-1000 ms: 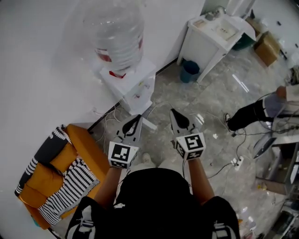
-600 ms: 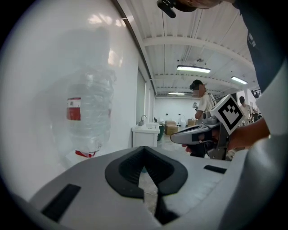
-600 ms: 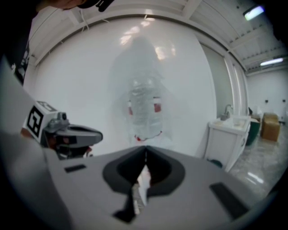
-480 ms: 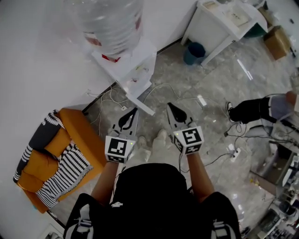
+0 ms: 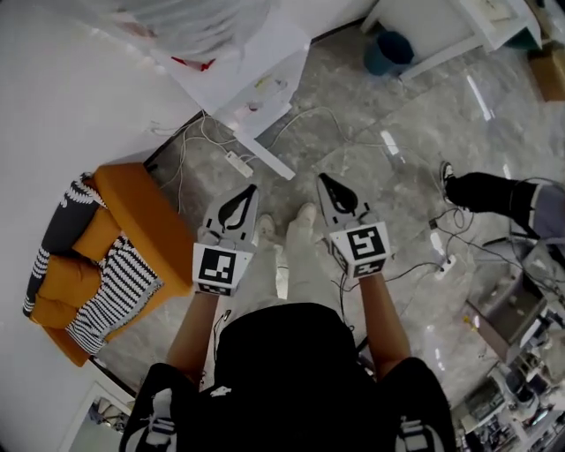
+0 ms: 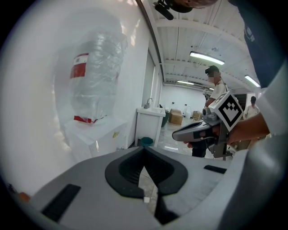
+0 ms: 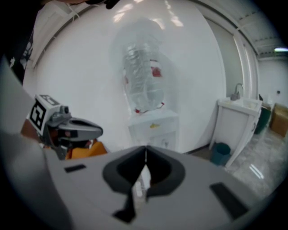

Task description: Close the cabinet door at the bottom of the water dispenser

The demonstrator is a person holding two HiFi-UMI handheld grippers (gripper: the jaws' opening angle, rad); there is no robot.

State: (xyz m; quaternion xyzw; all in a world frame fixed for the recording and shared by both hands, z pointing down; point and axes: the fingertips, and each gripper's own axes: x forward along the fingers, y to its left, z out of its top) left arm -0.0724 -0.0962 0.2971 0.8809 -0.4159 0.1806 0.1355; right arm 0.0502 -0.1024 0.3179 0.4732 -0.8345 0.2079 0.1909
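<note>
Grey marbled floor (image 5: 397,132) fills most of the head view. The white box-shaped water dispenser (image 5: 252,66) stands against the wall at the top of that view, carrying a clear inverted plastic bottle with a red label (image 5: 190,22). An orange upholstered armchair (image 5: 141,221) stands to its left, partly covered by black-and-white striped fabric (image 5: 115,296).

A narrow white panel (image 5: 269,161) projects from the dispenser base over the floor; it is judged to be the open cabinet door, seen edge-on from above. The door is not yet closed.

The left gripper (image 5: 247,192) has its jaws together with nothing between them; the right gripper (image 5: 327,181) is in the same condition. Both are held in front of the person, pointing toward the dispenser and well apart from the door; neither touches anything.

A white power strip (image 5: 237,162) lies just beside the door, with loose white cables (image 5: 300,119) trailing around it.

Hazards from this position:
- The strip or a cable may sit in the door's swing path; the door would then jam short of shut or pinch a lead.
- Closed jaw tips offer a small contact area; a push on the door's thin edge may slip off.
- A push placed high or applied hard may rock the top-heavy dispenser.
- Cables on the floor near the person's feet present a trip risk during the approach.
</note>
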